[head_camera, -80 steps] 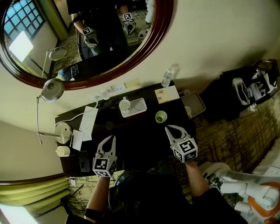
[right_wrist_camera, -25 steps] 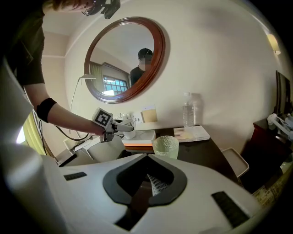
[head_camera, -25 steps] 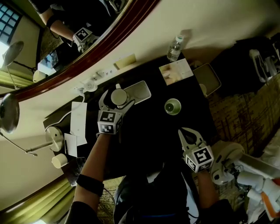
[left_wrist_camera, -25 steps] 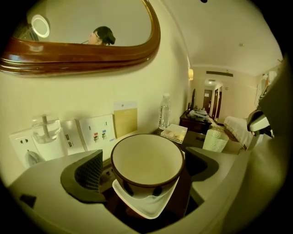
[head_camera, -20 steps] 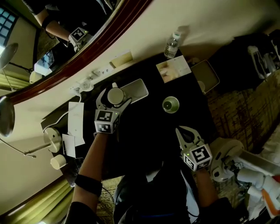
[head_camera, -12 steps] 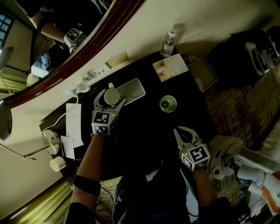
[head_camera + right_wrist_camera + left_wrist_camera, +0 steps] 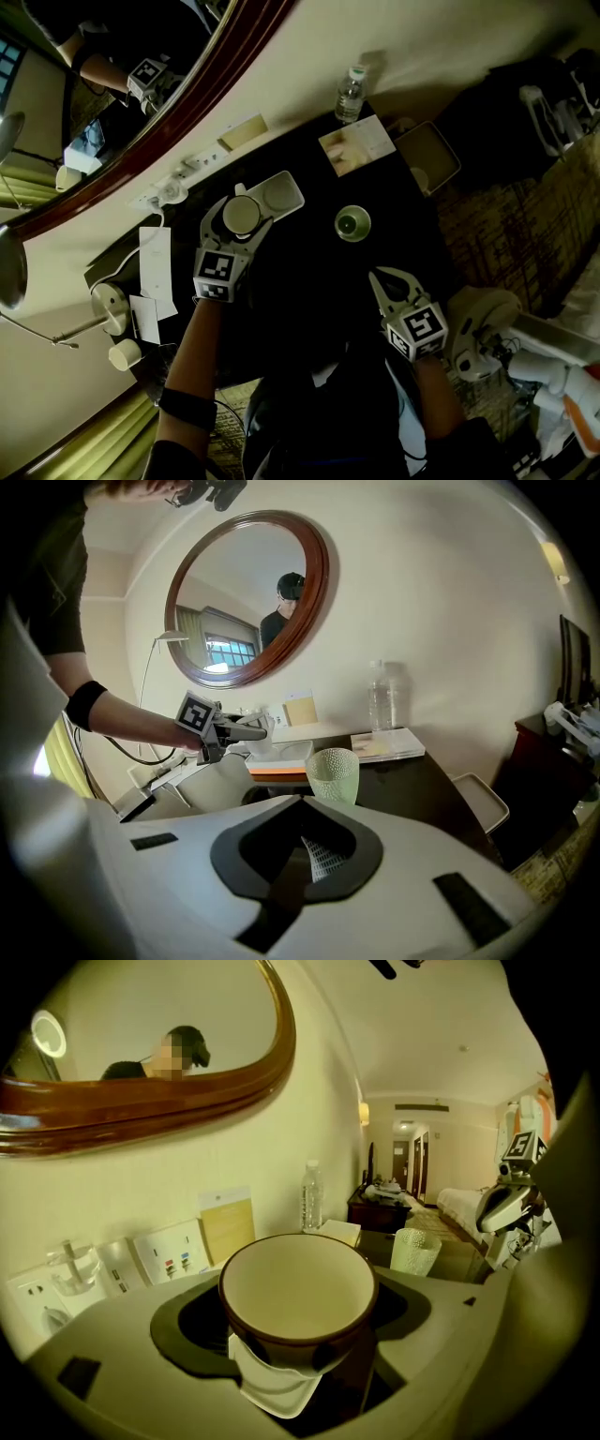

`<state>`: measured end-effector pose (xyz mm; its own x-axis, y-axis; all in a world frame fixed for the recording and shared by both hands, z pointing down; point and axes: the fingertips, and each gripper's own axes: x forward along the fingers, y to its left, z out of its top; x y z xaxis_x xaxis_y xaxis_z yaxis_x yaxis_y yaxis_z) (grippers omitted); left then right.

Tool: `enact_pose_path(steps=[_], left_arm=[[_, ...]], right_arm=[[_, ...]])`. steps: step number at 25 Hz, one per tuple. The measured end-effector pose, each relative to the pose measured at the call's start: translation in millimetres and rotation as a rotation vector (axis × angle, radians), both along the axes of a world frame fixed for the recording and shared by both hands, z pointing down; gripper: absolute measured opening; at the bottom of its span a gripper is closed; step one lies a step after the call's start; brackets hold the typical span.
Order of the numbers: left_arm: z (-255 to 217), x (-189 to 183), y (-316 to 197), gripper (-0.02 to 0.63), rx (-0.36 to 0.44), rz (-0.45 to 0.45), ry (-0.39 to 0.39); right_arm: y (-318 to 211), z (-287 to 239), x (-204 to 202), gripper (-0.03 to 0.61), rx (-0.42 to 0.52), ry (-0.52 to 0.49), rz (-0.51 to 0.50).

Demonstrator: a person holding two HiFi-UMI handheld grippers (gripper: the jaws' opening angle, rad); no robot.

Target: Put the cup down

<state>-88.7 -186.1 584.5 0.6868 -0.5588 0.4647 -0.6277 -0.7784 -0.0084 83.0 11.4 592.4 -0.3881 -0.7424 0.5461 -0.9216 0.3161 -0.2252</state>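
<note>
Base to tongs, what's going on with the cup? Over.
Left tongs shut on the cup, at the tray. Right tongs shut, empty. Green glass stands apart, nothing in the way.

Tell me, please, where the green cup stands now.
In the head view the green cup stands on the dark table right of centre, between the white tray on its left and the right gripper nearer the person, touching neither.
</note>
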Motion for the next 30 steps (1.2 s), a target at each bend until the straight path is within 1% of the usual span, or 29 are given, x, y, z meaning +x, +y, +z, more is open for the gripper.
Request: enact_pose_path(steps=[2,5,7,12,16,21,26,30], left_arm=[[-9,9,8,0.394,0.013,0.027,0.011],[-19,25,23,0.394,0.023,0.065,0.035],[-25,35,36,0.394,0.031,0.094,0.049],[-21,57,70,0.394,0.026,0.157,0.055],[-6,69,90,0.394,-0.007,0.162,0.060],[17,79,107,0.394,-0.028,0.172,0.033],[34,86,112,0.394,-0.048,0.162,0.036],[44,89,113,0.394,-0.048,0.162,0.028]], right_arm=[[-1,0,5,0.002,0.015,-0.002,0.005],[-4,-8,4,0.002,-0.011,-0.014,-0.001],[-5,-6,7,0.002,-0.005,-0.008,-0.004],[-7,-7,14,0.002,-0.006,-0.016,0.004],[-7,-1,22,0.002,0.019,-0.012,0.010],[-6,-1,24,0.002,-0.008,-0.022,0.012],[-3,5,27,0.002,-0.018,-0.023,0.008],[-4,7,28,0.002,-0.010,-0.023,0.008]])
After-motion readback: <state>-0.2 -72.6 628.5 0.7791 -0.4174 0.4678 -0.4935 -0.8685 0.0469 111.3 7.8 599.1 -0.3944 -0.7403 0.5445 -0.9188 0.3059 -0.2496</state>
